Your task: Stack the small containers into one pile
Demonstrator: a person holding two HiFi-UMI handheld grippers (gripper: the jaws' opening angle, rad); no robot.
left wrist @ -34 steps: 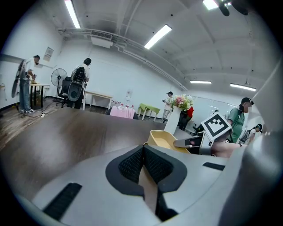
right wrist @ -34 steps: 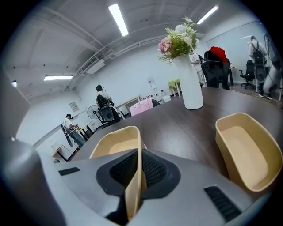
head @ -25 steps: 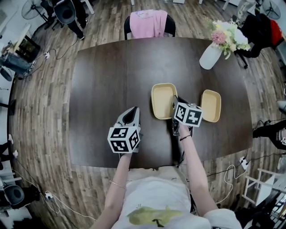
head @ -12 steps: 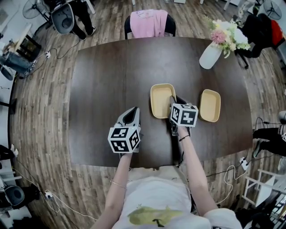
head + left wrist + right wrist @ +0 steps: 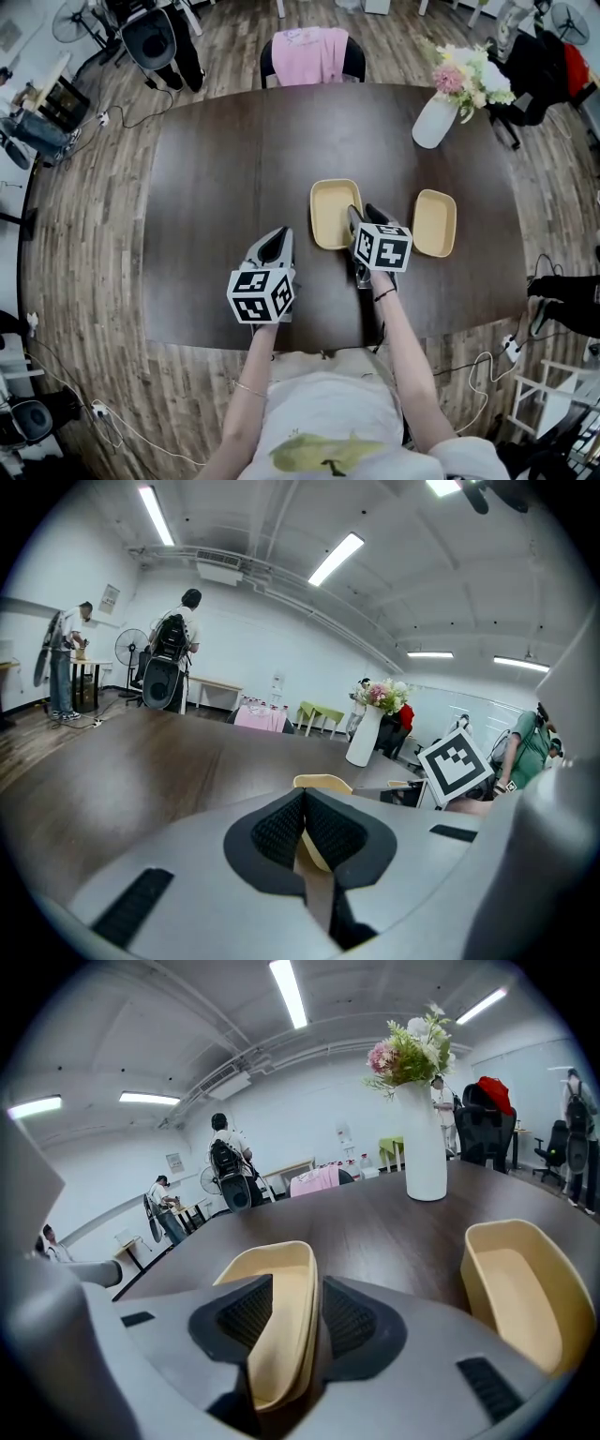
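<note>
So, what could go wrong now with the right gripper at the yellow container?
1. The jaws of the right gripper have just been opening, with the wall of the near container between them. A crooked pull-back could catch that wall and tip it.
2. The other container lies apart, to the right. A sideways sweep might knock it.
</note>
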